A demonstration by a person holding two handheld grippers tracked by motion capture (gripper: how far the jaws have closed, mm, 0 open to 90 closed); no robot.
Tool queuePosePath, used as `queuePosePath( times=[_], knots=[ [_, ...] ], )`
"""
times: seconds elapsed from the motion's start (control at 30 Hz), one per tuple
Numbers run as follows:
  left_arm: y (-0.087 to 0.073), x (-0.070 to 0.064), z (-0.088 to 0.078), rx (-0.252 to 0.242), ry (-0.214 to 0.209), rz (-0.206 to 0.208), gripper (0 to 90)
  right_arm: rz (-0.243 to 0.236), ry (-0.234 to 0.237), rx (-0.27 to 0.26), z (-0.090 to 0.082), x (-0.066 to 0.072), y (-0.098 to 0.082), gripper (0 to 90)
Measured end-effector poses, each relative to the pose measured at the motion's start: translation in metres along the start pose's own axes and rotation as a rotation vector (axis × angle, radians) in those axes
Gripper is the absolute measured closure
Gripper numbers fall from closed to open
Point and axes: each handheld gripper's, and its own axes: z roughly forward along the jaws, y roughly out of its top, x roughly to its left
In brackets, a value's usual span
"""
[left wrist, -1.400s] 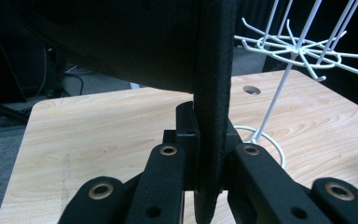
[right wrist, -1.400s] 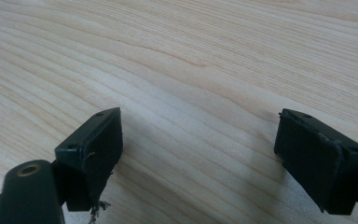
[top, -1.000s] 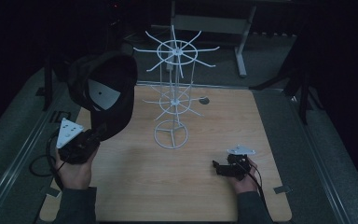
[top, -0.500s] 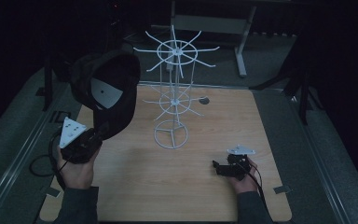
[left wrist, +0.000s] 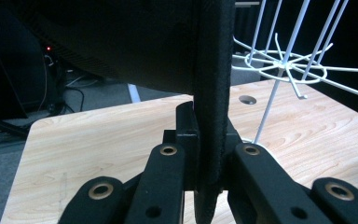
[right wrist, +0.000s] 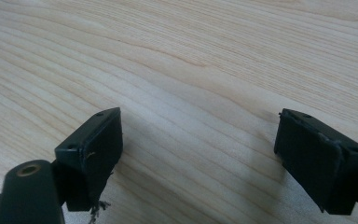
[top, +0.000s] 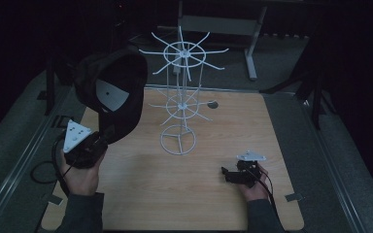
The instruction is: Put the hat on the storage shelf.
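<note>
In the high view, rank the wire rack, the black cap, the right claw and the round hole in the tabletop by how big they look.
Largest to smallest as they appear:
1. wire rack
2. black cap, though it is held up nearer the camera, so its true size against the rack is unsure
3. right claw
4. round hole

Nothing readable anywhere, honestly. The black cap (top: 110, 99) has a pale patch inside it, probably a label, but it's way too small and dim to make out any letters. The grey plate on the left tongs (top: 104, 137) has a few dots, no writing. The wooden bench (top: 213, 160) and the white wire rack (top: 179, 104) carry no print.
</note>
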Motion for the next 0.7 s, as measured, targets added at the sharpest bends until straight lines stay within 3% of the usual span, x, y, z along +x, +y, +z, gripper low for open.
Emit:
queuePosePath(
  times=[0.7],
  knots=[
    [0.0039, -0.0031, 0.0001, -0.011, 0.000, 0.009, 86.7, 0.000, 0.000, 0.000, 0.0000, 0.0000, 0.0000, 15.0]
  ],
)
